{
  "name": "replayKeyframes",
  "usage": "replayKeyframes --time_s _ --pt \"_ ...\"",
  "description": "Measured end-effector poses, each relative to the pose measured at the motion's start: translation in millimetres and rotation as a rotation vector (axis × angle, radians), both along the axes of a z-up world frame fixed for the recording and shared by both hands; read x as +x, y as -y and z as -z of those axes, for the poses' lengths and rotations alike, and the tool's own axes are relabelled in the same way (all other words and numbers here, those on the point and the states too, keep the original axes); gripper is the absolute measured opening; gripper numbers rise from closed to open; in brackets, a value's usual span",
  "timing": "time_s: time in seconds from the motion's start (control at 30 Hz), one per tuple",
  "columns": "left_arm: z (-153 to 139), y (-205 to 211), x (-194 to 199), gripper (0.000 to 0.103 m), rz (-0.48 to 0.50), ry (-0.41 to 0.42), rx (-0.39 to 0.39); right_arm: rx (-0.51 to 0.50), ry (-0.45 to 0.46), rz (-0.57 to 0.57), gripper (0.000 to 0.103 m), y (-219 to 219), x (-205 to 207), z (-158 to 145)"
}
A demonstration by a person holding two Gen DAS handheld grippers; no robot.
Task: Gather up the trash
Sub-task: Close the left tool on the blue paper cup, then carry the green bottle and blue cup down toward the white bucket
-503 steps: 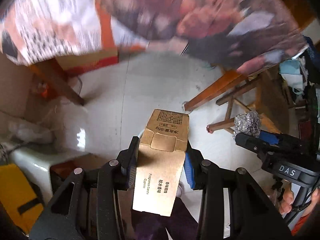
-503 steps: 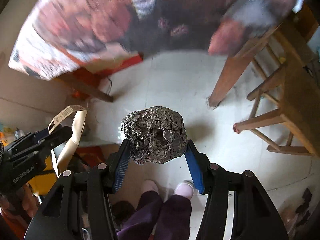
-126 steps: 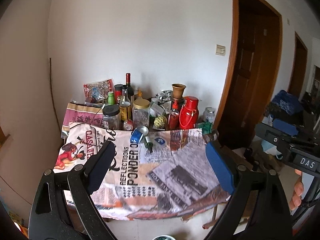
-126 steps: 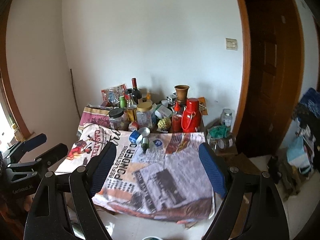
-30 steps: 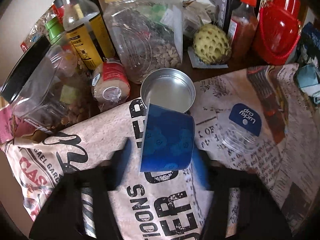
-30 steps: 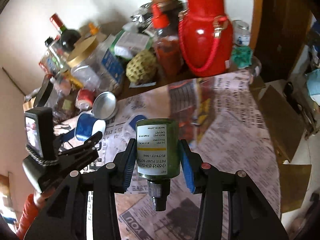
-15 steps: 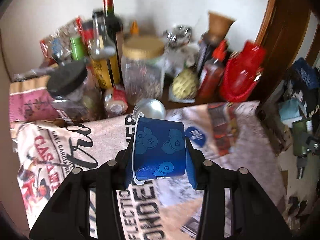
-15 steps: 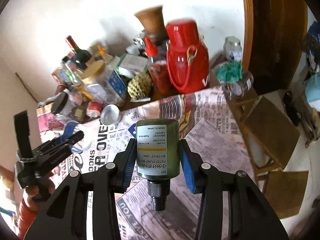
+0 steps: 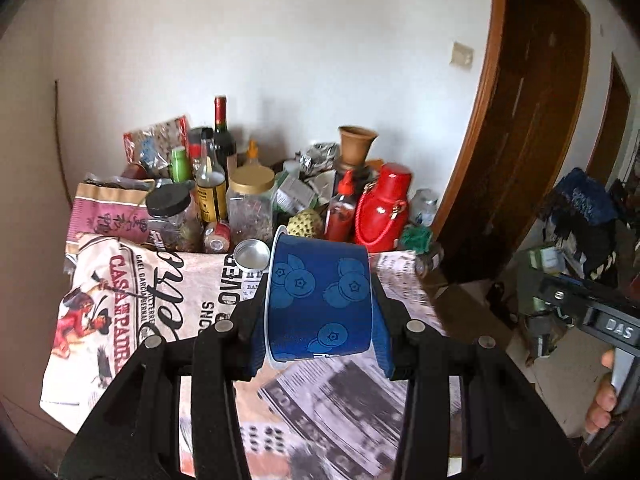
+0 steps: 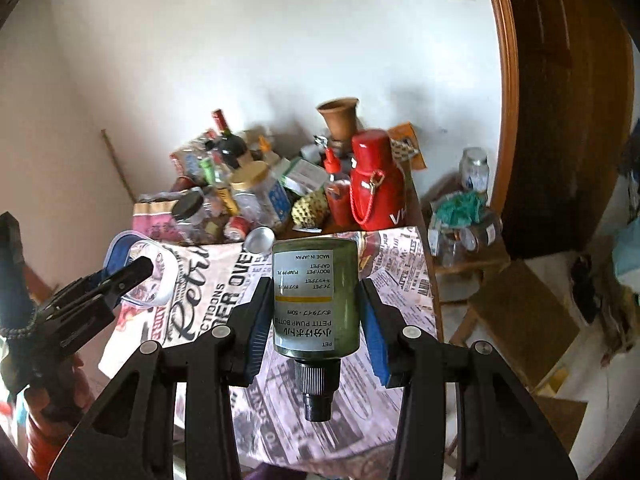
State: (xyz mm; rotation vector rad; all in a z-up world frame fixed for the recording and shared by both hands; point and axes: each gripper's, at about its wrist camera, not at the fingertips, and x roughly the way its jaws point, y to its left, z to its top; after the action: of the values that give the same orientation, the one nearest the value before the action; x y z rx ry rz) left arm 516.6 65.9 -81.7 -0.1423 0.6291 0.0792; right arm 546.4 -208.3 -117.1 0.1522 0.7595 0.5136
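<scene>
My left gripper (image 9: 320, 336) is shut on a blue cup printed with blueberries (image 9: 318, 300) and holds it in the air above the newspaper-covered table (image 9: 168, 304). My right gripper (image 10: 316, 316) is shut on a small green pump bottle (image 10: 316, 300), nozzle pointing back toward me, also above the table. The left gripper with the cup (image 10: 140, 272) shows at the left of the right wrist view. The right gripper's body (image 9: 600, 320) shows at the right edge of the left wrist view.
Bottles, jars (image 9: 250, 204), a red thermos (image 9: 384, 208), a clay vase (image 9: 356, 144) and a metal lid (image 9: 251, 254) crowd the table's far end by the wall. A brown door (image 9: 532, 128) stands right. A low wooden stool (image 10: 520, 312) and clutter sit on the floor right.
Both grippers have pulled back and up from the table with the cup and the bottle held. The table clutter now looks smaller and farther away.
</scene>
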Motion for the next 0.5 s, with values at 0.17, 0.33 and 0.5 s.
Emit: replayKeyframes --time_s 0.17,0.33,0.5 --pt "-21.7 18.8 -44.3 0.043 -0.015 0.034 0.023 0.013 0.035 -0.037 0.039 7.6 -23.4 -13.8" --pt "-37.8 27.1 -79.8 0.043 -0.012 0.073 0.039 0.021 0.077 -0.059 0.039 11.2 -53.4 -29.1" --pt "-49.8 26.3 -115.4 0.043 0.017 0.112 0.051 0.025 0.116 -0.050 0.039 8.4 -86.1 -42.8"
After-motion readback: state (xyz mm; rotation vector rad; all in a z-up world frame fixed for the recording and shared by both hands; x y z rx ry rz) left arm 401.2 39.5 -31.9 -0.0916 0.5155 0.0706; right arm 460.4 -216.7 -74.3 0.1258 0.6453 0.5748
